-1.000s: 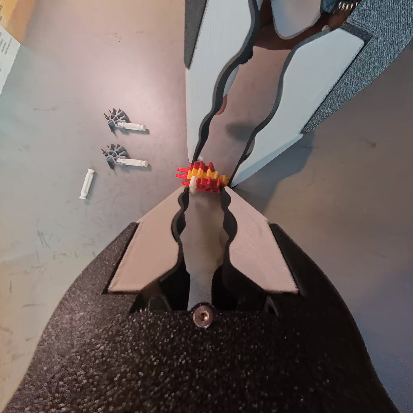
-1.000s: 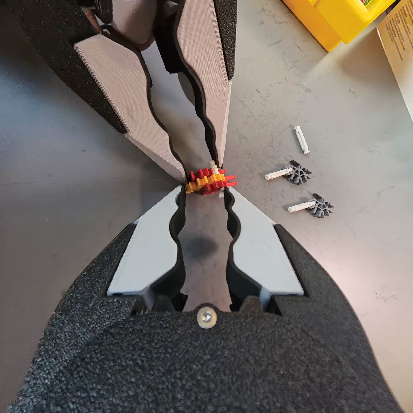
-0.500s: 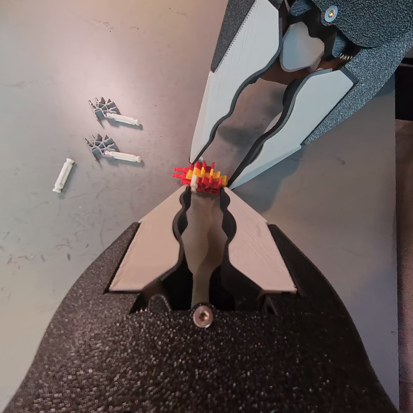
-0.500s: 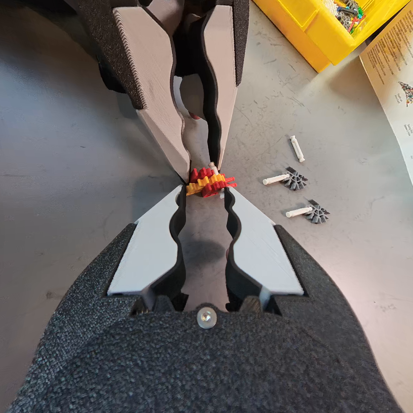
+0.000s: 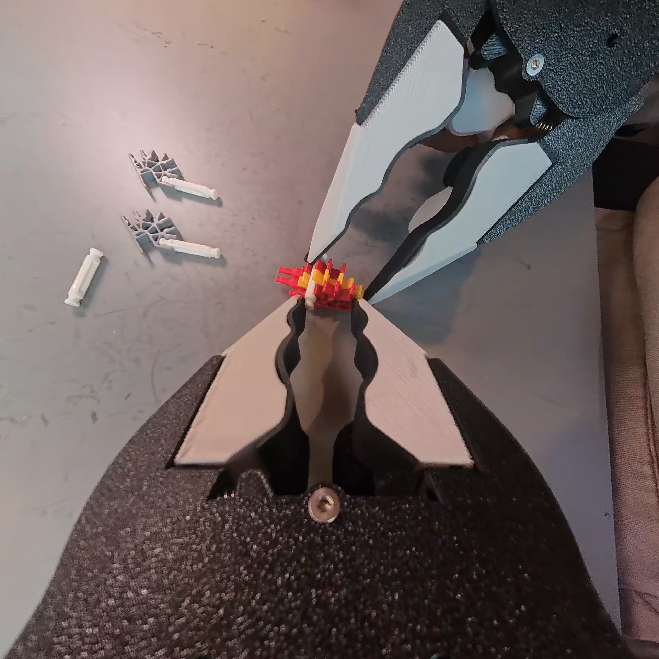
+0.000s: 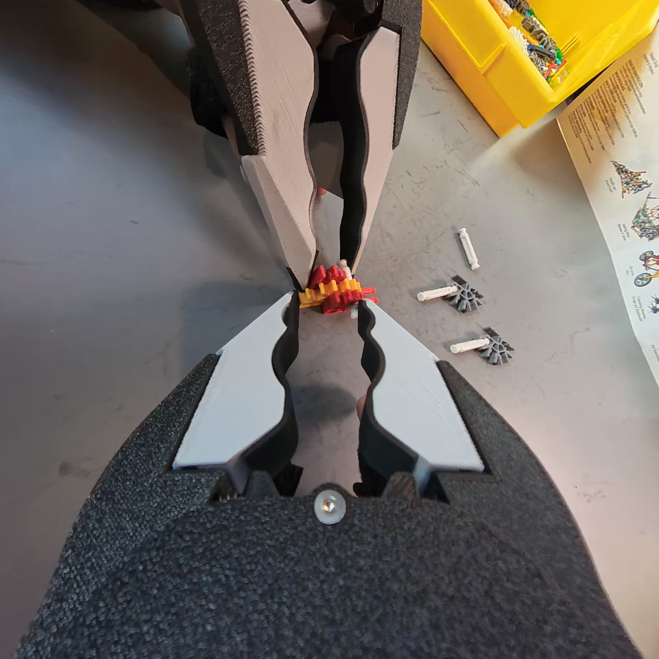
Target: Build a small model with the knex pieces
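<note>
A small cluster of red and yellow toy connector pieces (image 5: 326,285) with a short white rod through it sits between both grippers' fingertips. My left gripper (image 5: 328,302), with tan fingers, is shut on its near side. My right gripper (image 6: 328,300), with pale blue fingers, is shut on the same cluster (image 6: 335,292) from the opposite side. In the left wrist view the right gripper's fingers (image 5: 360,185) come in from the upper right. In the right wrist view the left gripper's fingers (image 6: 285,185) come down from the top. The cluster appears held just above the grey table (image 5: 178,356).
Two grey fan-shaped connectors with white rods (image 5: 153,167) (image 5: 149,228) and a loose white rod (image 5: 83,276) lie left of the cluster; they also show in the right wrist view (image 6: 465,297) (image 6: 497,346) (image 6: 468,248). A yellow parts bin (image 6: 481,71) and a printed sheet (image 6: 613,178) lie at upper right. The table edge (image 5: 599,321) is at right. The tips of both grippers are at nearly the same place.
Both grippers have kept hold of the cluster and swung together. The table's right edge has come into the left view; the yellow bin and sheet show more in the right view.
</note>
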### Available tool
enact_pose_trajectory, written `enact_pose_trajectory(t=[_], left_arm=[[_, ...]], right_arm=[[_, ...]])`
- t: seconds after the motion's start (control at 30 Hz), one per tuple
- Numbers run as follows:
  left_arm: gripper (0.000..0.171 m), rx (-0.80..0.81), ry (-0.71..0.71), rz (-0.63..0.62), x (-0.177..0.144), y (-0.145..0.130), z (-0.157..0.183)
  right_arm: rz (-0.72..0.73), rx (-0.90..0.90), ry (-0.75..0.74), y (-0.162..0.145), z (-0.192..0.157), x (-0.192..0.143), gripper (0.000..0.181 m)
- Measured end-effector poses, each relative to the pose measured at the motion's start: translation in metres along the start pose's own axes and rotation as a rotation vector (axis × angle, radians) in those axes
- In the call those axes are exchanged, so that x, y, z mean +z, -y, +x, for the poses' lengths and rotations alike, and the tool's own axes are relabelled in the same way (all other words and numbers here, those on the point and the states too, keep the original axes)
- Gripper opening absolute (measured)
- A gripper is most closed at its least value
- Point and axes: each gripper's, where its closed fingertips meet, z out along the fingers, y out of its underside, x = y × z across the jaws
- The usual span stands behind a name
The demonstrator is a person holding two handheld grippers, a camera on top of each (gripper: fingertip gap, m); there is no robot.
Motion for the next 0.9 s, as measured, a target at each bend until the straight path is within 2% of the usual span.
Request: enact_pose_trajectory(t=[0.37, 0.47, 0.9], left_arm=[[0.024, -0.124, -0.071, 0.005, 0.0, 0.004, -0.005], [0.022, -0.119, -0.081, -0.001, 0.001, 0.005, -0.003], [0.023, -0.077, -0.076, 0.006, 0.002, 0.006, -0.003]], right_arm=[[0.006, -0.023, -0.052, 0.0, 0.006, 0.003, 0.03], [0.002, -0.033, -0.065, 0.0, 0.011, 0.004, 0.034], [0.0, -0.046, -0.067, 0.001, 0.008, 0.003, 0.027]])
